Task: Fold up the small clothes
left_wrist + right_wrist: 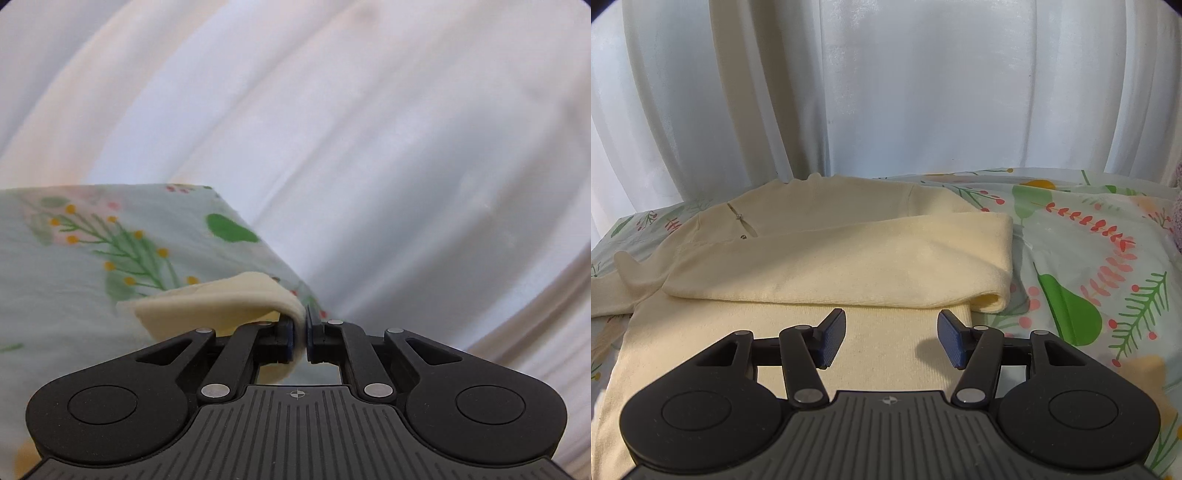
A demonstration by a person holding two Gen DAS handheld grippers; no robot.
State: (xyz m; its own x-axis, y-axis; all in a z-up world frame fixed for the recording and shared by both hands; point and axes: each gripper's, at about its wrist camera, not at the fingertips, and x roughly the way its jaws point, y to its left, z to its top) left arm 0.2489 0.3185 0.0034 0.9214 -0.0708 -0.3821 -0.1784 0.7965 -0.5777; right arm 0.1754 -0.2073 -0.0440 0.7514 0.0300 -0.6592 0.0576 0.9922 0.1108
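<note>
The cream sweater lies on the floral sheet, one sleeve folded across its body. The left gripper has its fingers pinched tight on a lifted edge of the cream fabric. The right gripper hovers over the sweater's lower part, fingers apart, holding nothing. White curtains hang behind.

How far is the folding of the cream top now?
Done: one sleeve lies folded across the top. In hand: the left gripper is shut on a cream edge. The right gripper is open above the top. Left: the remaining folds.
</note>
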